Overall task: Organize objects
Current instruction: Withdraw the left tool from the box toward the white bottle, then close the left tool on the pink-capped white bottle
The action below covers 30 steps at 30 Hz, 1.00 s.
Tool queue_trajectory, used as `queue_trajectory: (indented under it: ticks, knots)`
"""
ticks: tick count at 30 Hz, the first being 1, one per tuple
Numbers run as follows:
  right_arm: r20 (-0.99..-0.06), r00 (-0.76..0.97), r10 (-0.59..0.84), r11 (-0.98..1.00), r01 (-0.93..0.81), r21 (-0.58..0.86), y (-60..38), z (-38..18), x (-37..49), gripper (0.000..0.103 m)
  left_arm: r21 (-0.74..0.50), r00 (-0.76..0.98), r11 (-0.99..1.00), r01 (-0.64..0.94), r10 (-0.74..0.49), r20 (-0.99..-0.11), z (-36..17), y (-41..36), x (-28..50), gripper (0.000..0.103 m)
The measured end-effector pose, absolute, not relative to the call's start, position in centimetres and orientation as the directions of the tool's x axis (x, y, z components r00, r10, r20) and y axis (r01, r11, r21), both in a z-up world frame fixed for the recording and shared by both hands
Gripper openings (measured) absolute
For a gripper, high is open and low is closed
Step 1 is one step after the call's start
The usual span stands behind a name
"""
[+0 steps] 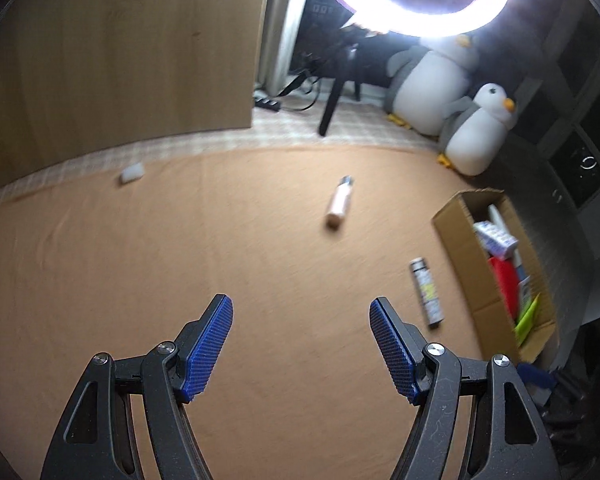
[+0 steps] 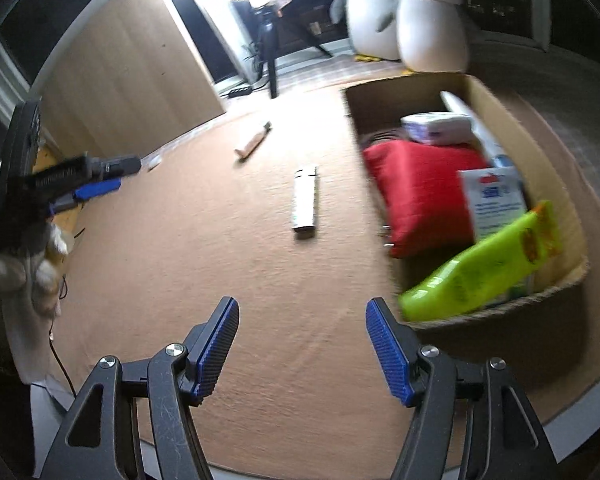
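cardboard box holds items (jaws empty)

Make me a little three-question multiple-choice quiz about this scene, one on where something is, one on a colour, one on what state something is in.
1. Where does the red pouch lie?
A. Inside the cardboard box
B. On the bare cloth beside the box
C. Between the fingers of a gripper

2. What colour is the bottle leaning at the near end of the box?
A. Dark blue
B. Bright yellow-green
C. Black

3. How does the right gripper stand?
A. Closed on the white tube
B. Closed on the red pouch
C. Open with nothing between its fingers

Answers:
1. A, the pouch sits within the box walls, next to the white packets.
2. B, its body is a vivid lime shade.
3. C, only orange cloth shows in the gap, and the white tube lies farther off on the cloth.
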State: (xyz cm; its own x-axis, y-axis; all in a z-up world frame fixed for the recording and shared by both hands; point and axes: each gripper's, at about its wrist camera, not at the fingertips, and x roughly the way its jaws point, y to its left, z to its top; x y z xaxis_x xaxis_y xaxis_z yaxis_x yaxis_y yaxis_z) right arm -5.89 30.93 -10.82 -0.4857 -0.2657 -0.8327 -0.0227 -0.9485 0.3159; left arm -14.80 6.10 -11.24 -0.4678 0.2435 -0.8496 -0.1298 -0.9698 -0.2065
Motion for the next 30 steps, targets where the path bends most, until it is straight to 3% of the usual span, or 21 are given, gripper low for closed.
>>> queue_trajectory:
  ticks: [11, 20, 30]
  knots:
    - [-0.836, -0.479, -0.267, -0.950, -0.012, 0.311, 27.7, -12.0, -9.2, 0.062, -0.216, -0.474, -0.965, -0.146, 0.260, -0.841, -12.8, 6.5, -18.1, 0.074]
    - [-0.849, -0.475, -0.229, -0.954, -0.065, 0.294, 27.7, -13.3, -11.4, 0.062, -0.203, -0.421, -0.957, -0.207, 0.274, -0.865, -15.7, 12.5, -25.6, 0.055]
    - [-0.857, -0.462, -0.226, -0.949, -0.096, 0.302, 28.6, -14.0, -12.1, 0.062, -0.164, -0.357, -0.960, -0.226, 0.238, -0.903, -19.7, 16.0, -30.5, 0.054]
